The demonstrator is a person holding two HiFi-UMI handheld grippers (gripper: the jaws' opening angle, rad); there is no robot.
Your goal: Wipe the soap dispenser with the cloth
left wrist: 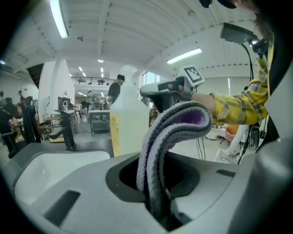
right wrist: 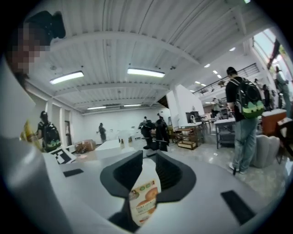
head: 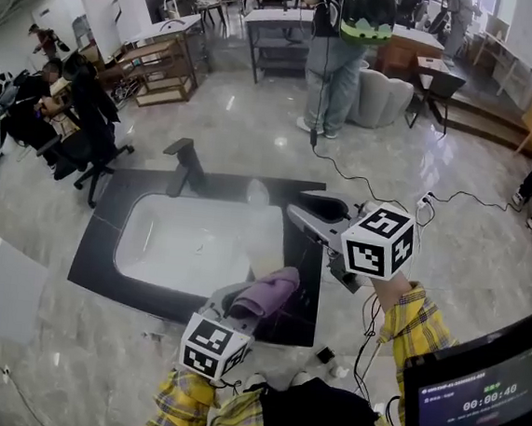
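Standing upright above the right edge of the white sink basin (head: pixel 179 246), the translucent white plastic soap dispenser (left wrist: pixel 128 128) with its orange-printed label is clamped in the narrow-set jaws of the right gripper (right wrist: pixel 145 180), which is held nearly level. The left gripper (left wrist: pixel 158 183), tilted slightly down, pinches a folded purple-and-grey cloth (left wrist: pixel 176 123) just beside the bottle.

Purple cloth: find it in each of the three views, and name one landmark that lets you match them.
Head view: purple cloth low centre, just right of the white basin.
Left gripper view: centre, a folded loop standing up.
Right gripper view: not in it.
Shared landmark: the soap dispenser, in all three views.
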